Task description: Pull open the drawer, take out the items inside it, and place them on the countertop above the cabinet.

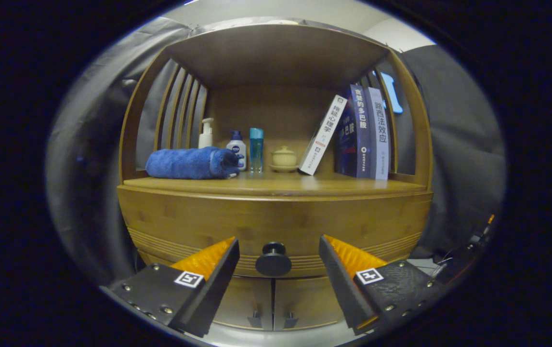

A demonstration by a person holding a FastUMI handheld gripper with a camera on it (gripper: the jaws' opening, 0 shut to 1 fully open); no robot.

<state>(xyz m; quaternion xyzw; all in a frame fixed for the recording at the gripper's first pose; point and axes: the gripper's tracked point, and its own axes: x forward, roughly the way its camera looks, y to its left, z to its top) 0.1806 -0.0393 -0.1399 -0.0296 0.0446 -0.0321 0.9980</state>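
We see our claw (278, 250) spread wide, the knob (273, 260) between its fingers, neither touching; the drawer (276, 226) sits closed; a towel (191, 163) lies on the countertop (276, 184).

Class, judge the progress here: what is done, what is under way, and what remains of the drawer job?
Done: nothing yet; the drawer sits flush and closed. Under way: the open gripper has its fingers either side of the black knob, not gripping it. Left: pull the drawer out, lift its contents, and set them on the countertop near the blue towel.

Gripper view looked forward along spread fingers (218, 262), level with drawer knob (273, 259), facing cabinet (184, 219) front squarely at close range; countertop (276, 185) above.
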